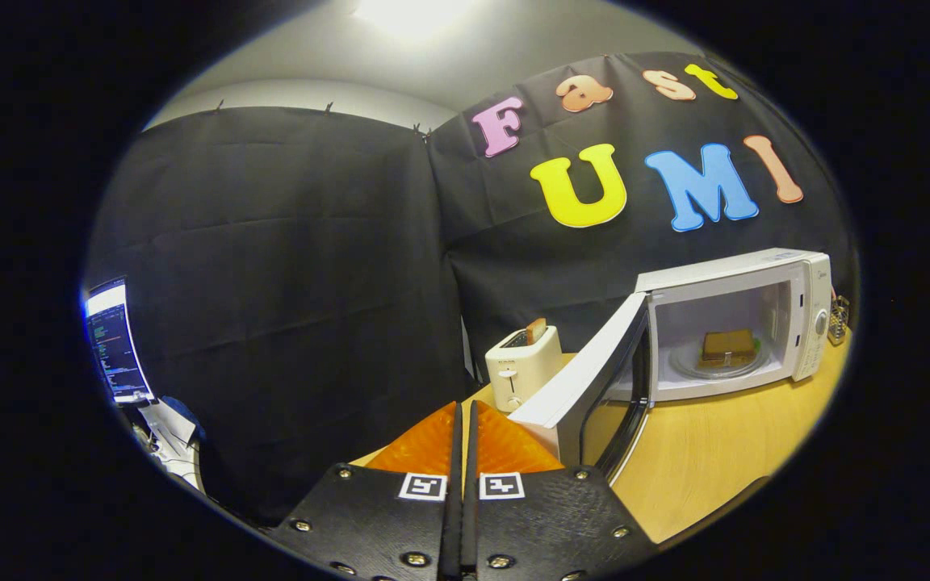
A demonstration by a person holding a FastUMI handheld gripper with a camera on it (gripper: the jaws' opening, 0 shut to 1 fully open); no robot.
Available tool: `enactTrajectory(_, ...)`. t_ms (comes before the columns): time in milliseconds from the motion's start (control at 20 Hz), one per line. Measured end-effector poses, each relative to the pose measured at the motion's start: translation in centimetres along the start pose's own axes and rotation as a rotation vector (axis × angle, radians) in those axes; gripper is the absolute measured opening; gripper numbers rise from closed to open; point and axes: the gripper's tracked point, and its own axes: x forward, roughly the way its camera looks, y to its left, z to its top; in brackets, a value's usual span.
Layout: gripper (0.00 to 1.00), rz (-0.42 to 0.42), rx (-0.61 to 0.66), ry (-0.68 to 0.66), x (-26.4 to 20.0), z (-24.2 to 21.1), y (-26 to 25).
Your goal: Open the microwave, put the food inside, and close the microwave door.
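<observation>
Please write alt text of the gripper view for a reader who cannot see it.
A white microwave stands on a light wooden table with its door swung wide open and a brown slice of food on the glass plate inside. The gripper, fingers shut and empty, sits beside the door's edge; a cream toaster stands beyond.

The microwave looked like smooth, slightly glossy plastic, its swung-out door set with a dark shiny pane. A clear glassy plate lay under the matt, crusty food. The table showed satin wood grain. The toaster seemed smooth plastic. The gripper, fingers pressed together, showed a ribbed surface.
</observation>
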Motion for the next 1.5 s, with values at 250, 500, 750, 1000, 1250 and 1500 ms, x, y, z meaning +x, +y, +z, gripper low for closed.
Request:
enactTrajectory(250,0.01,-0.023,0.026,-0.002,-1.4,-0.3,-2.1)
enactTrajectory(500,0.01,-0.058,0.032,-0.015,-3.6,0.3,-4.9)
enactTrajectory(750,0.01,-0.129,0.040,-0.029,-5.9,0.7,-9.0)
enactTrajectory(1000,0.01,-0.211,0.052,-0.045,-7.9,1.4,-13.4)
enactTrajectory(1250,0.01,-0.299,0.047,-0.073,-9.2,2.4,-18.2)
enactTrajectory(1500,0.01,-0.412,0.023,-0.096,-9.9,3.4,-23.3)
